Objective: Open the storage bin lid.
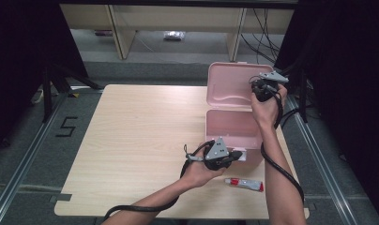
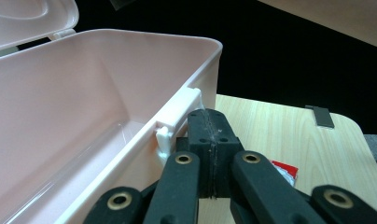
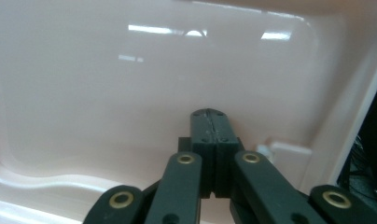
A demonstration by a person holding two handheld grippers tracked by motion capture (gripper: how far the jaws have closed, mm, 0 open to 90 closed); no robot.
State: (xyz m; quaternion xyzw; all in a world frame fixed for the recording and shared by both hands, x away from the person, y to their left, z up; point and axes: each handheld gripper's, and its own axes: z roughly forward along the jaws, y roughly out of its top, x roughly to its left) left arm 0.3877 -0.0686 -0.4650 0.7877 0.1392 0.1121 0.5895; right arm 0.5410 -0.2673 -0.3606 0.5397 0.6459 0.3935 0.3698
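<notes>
A pink plastic box (image 1: 232, 129) is sitting near the desk's (image 1: 131, 136) right edge, toward the far side, with its lid (image 1: 227, 84) standing open and tilted back over the far edge.

The left hand-held gripper (image 1: 239, 155) is resting against the box's near wall, right by the white latch (image 2: 177, 116). In the left gripper view its jaws are pressed together with nothing visibly caught between them, the tips lying just beside the latch and touching or nearly touching the box wall; whether they are pinching a thin edge of the latch cannot be told.

The right hand-held gripper (image 1: 261, 89) is being held up at the inner face of the open lid, close to its right side. In the right gripper view its jaws are also clenched together, empty, with the tips pointing at the smooth pink lid surface.

A small red and white tube (image 1: 245, 184) is lying on the desk near the front right corner, just beside the person's right forearm (image 1: 279, 178).
</notes>
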